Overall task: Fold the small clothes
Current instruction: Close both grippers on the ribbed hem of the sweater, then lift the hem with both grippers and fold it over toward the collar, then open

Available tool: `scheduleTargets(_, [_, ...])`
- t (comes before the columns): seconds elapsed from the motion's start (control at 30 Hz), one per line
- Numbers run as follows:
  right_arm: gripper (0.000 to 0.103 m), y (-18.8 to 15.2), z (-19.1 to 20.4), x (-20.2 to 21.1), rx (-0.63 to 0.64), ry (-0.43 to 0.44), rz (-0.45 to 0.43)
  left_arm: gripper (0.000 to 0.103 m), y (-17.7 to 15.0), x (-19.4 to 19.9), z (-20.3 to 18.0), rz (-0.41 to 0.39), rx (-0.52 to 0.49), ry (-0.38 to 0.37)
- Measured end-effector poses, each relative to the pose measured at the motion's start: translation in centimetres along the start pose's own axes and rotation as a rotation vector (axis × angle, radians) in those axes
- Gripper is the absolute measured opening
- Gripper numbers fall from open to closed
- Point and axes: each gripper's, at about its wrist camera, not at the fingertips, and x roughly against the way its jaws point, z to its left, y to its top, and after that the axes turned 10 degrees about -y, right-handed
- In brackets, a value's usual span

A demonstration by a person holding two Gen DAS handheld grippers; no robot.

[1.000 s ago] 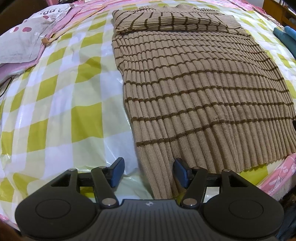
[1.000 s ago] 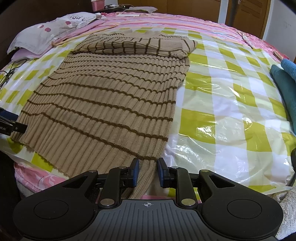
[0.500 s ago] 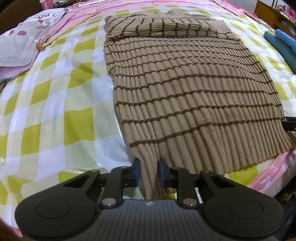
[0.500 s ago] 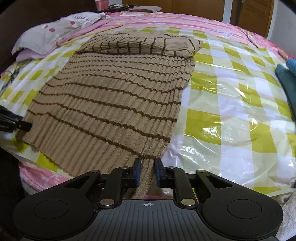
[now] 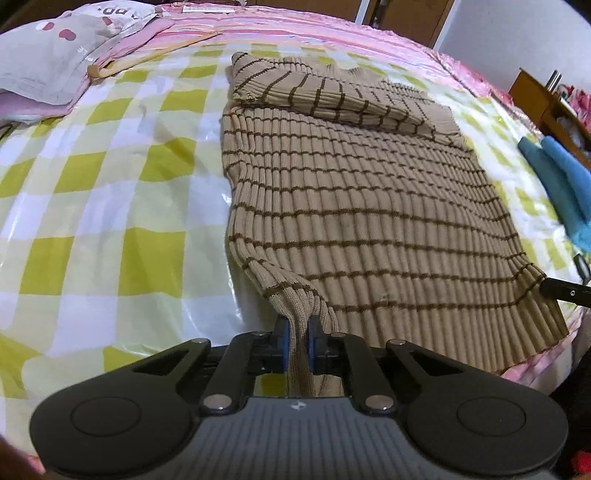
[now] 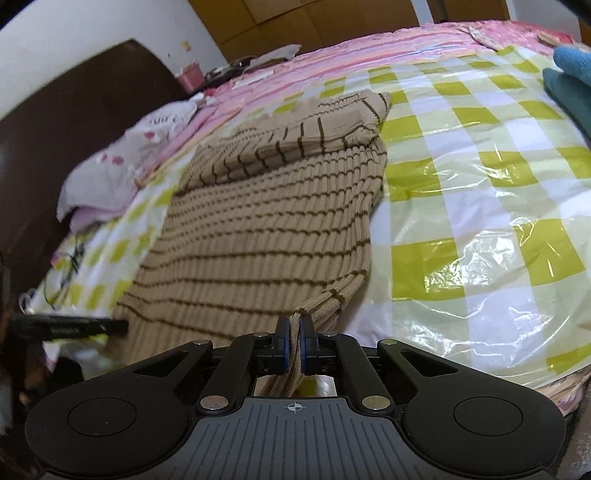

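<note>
The left gripper [image 5: 296, 341] is clamped on the near left corner of the tan striped sweater's [image 5: 362, 229] ribbed hem, the knit bunched between its blue-padded jaws and lifted into a small ridge just ahead of them. The right gripper [image 6: 294, 341] pinches the opposite near hem corner of the sweater [image 6: 266, 236] in the same way, with the fabric pulled up and hanging down behind the jaws. From these two held corners the sweater spreads away across the bed, lying mostly flat on a yellow-and-white checked plastic sheet [image 5: 110, 206], its sleeves folded across the far end. A grey pillow [image 5: 48, 62] rests beyond the sheet's far left corner on pink bedding [image 5: 332, 33], and blue cloth [image 5: 561, 184] lies to the sweater's right, well apart from it.
</note>
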Motion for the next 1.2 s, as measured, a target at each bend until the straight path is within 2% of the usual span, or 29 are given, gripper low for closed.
scheduleTargets(0.27, [0.005,2.7,-0.9,1.2,-0.148,0.129,-0.069,0.015,1.9,1.1,1.3,-0.098,0.104,-0.108])
scheduleTargets(0.53, [0.005,7.4,-1.8,0.0,-0.257,0.182,-0.154,0.015,6.7,1.4,2.9,-0.221,0.156,-0.182])
scheduleTargets(0.97, [0.005,16.3,-3.6,-5.6,-0.363,0.171,-0.249,0.015,17.6,-2.0,4.7,-0.341,0.133,-0.17])
scheduleTargets(1.2, [0.005,19.7,-5.3,-10.5,-0.44,0.135,-0.248,0.014,22.4,-5.4,6.1,-0.363,0.149,-0.146])
